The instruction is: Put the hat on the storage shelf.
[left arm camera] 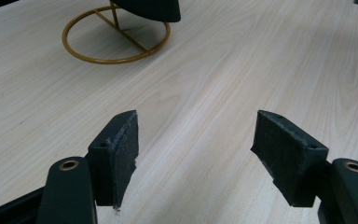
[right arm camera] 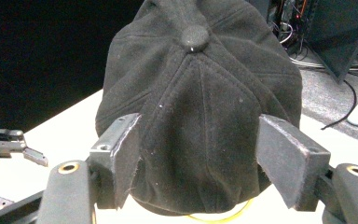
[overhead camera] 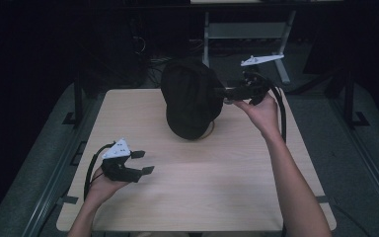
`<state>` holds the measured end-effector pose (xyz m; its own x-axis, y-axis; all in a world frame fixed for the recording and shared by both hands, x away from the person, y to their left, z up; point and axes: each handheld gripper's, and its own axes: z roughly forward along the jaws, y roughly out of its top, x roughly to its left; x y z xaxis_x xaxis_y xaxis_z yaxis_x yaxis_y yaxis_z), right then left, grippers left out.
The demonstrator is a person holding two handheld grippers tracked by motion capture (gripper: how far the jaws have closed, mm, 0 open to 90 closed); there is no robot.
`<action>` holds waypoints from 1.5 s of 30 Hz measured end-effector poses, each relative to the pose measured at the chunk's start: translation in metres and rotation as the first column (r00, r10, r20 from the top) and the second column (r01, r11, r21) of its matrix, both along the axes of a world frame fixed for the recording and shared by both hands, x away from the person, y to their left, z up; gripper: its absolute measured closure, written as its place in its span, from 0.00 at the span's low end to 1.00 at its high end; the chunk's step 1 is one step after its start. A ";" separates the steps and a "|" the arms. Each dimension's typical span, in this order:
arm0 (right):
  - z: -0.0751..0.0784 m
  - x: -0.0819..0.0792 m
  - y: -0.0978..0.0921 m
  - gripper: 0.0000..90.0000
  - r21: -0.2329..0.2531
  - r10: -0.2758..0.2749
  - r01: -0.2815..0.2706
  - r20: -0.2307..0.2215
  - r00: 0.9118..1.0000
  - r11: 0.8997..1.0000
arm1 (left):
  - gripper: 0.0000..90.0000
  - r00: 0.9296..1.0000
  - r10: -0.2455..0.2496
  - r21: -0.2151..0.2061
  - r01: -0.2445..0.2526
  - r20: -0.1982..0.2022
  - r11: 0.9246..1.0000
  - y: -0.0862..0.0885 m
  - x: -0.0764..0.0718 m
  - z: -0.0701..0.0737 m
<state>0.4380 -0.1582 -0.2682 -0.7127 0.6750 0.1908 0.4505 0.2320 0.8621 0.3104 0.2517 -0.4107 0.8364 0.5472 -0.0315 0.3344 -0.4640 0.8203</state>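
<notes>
A black cap (overhead camera: 191,97) sits on a gold wire stand (overhead camera: 208,132) at the back middle of the table. My right gripper (overhead camera: 226,95) is open at the cap's right side, jaws pointing into it. In the right gripper view the cap (right arm camera: 200,93) spans the gap between the spread pads (right arm camera: 127,154), and the right gripper (right arm camera: 198,158) holds nothing. The stand's ring (right arm camera: 219,217) peeks out below the cap. My left gripper (overhead camera: 143,162) is open low over the front left of the table. Its view shows the left gripper (left arm camera: 196,144) empty, the stand's ring (left arm camera: 116,37) ahead.
The light wood table (overhead camera: 202,197) is bare in front of the cap. A metal frame (overhead camera: 246,29) and cables stand on the dark floor behind the table. The left gripper (right arm camera: 14,144) shows far left in the right gripper view.
</notes>
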 end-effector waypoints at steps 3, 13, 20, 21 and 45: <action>-0.001 -0.002 -0.002 0.33 0.001 0.001 -0.001 0.005 1.000 1.000 | 0.34 1.000 -0.001 0.001 0.001 -0.001 1.000 0.000 0.000 0.000; -0.010 -0.011 -0.012 0.31 -0.001 -0.001 0.001 -0.002 1.000 1.000 | 0.34 1.000 0.002 -0.002 -0.002 -0.001 1.000 -0.001 0.000 0.000; -0.020 -0.018 -0.021 0.30 0.009 0.000 0.000 -0.017 1.000 1.000 | 0.34 1.000 0.004 -0.002 -0.004 0.000 1.000 0.000 0.000 0.000; -0.021 -0.019 -0.022 0.30 0.015 -0.002 0.002 -0.028 1.000 1.000 | 0.34 1.000 0.004 -0.003 -0.004 0.000 1.000 0.000 0.000 0.000; -0.051 -0.049 -0.050 0.28 0.026 -0.008 0.010 -0.059 0.998 1.000 | 0.34 1.000 0.005 0.009 -0.005 0.002 1.000 0.002 0.000 0.000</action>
<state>0.3891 -0.2082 -0.3196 -0.6938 0.6754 0.2499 0.5022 0.2051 0.8400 0.3105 0.2534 -0.4109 0.8336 0.5519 -0.0247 0.3352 -0.4698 0.8166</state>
